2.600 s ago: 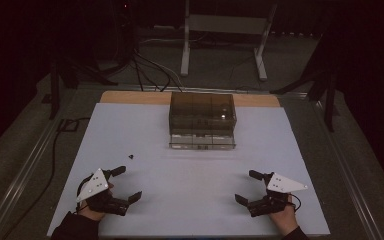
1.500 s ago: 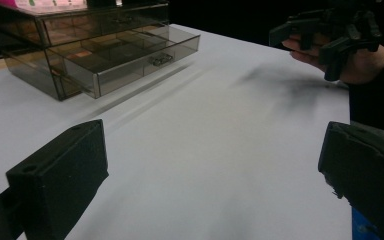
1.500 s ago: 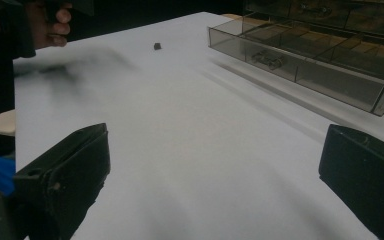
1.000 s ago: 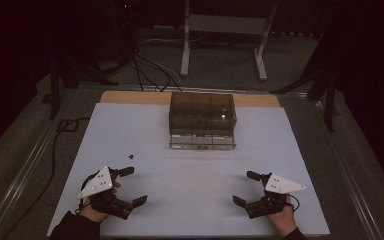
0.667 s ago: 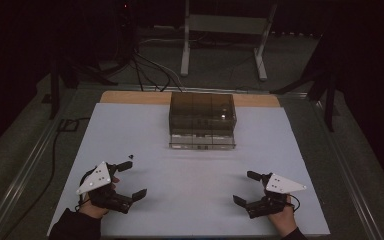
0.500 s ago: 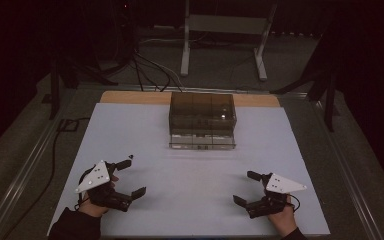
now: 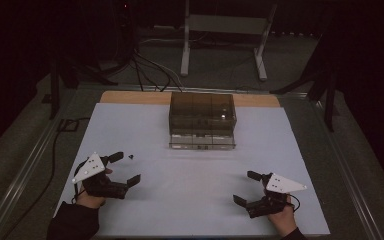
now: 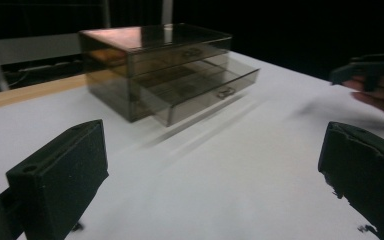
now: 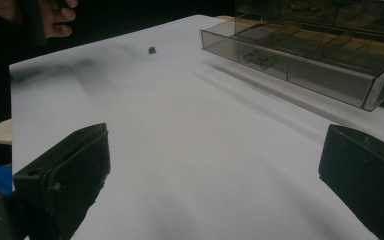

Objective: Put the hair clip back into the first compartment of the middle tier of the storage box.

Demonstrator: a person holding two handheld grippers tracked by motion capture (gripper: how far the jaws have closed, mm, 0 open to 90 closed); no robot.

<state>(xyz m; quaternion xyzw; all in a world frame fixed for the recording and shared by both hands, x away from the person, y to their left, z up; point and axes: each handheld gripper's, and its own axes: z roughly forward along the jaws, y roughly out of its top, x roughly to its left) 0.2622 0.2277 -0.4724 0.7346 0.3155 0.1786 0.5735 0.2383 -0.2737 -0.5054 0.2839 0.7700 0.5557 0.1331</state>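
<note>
Left tool (image 7: pixel 126 168): held in the person's left hand (image 7: pixel 91 194) at the near left of the worktop (image 7: pixel 190 200); its two black jaws stand wide apart with nothing between them. In the left gripper view both jaws frame bare white surface.
Right tool (image 7: pixel 245 187): held in the person's right hand (image 7: pixel 283 219) at the near right of the worktop; its jaws are spread wide and hold nothing. In the right gripper view the white surface lies between them.
Small dark piece (image 7: pixel 131 157): lies on the white surface just beyond the far jaw of the left tool, near it but apart from it; too small to tell what it is. It also shows in the right gripper view (image 9: pixel 152 50), far off toward the other hand.
Drawer box (image 7: pixel 202 120): a smoky see-through box with two levels, standing at the middle of the far half of the worktop, well apart from both tools.
Lower drawer (image 8: pixel 207 90): pulled part way out toward the person; its front carries a small handle, and dividers split it into compartments (image 9: pixel 300 57).
Upper drawer (image 8: pixel 180 52): pushed in, flush with the box front.
Worktop surface: a white sheet with a strip of bare wood (image 7: pixel 130 97) showing along the far edge.
Behind the worktop: a metal stand (image 7: pixel 225 30) and cables (image 7: pixel 145 65) on a dark floor.
</note>
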